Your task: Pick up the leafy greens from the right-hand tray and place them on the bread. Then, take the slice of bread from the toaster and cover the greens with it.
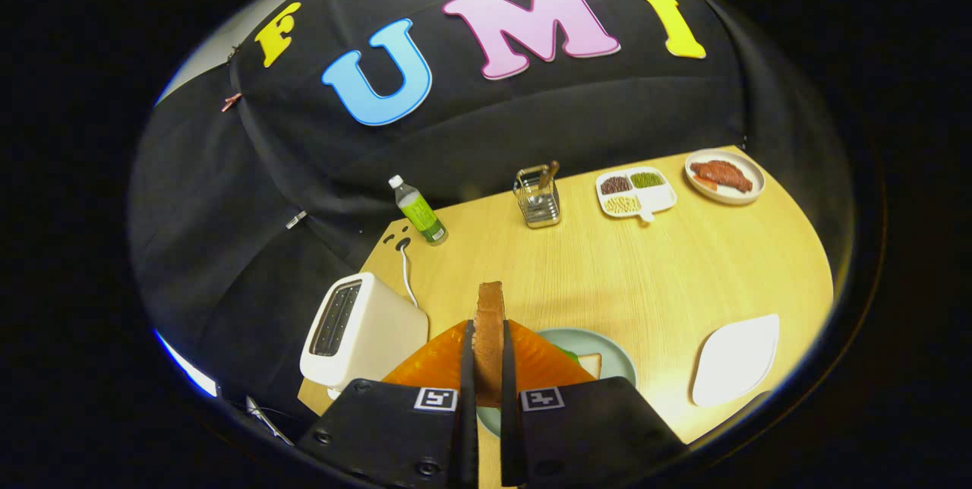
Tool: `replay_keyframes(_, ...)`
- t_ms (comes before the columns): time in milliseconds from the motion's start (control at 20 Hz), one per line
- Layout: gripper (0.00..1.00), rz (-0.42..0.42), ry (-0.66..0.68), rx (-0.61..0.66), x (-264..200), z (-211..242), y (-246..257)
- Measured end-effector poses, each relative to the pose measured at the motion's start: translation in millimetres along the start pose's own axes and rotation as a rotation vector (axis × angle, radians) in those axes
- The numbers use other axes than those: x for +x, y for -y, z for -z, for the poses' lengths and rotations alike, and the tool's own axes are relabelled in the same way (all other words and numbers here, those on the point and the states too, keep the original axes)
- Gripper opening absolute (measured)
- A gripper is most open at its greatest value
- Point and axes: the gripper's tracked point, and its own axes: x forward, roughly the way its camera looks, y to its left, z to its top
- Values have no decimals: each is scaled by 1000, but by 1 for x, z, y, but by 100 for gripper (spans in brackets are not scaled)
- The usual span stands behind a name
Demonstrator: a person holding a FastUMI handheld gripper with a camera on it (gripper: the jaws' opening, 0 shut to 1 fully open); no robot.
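Plate (619, 356) lies half hidden behind the claw (487, 367), which clamps the bread slice (490, 322) upright, edge-on, right of the toaster (357, 333).

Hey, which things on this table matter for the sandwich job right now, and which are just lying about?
For the job: gripper, shut on the bread slice; toaster; plate with bread and greens; white tray.

Lying about: bottle, utensil holder, divided dish, plate of meat.
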Motion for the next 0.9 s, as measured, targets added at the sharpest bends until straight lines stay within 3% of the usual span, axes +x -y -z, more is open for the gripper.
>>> replay_keyframes(250,16,-23,-51,134,26,41,9)
replay_keyframes(600,17,143,-126,100,44,96,85)
replay_keyframes(750,30,191,-148,39,46,103,105)
replay_keyframes(900,55,212,-161,-51,45,106,117)
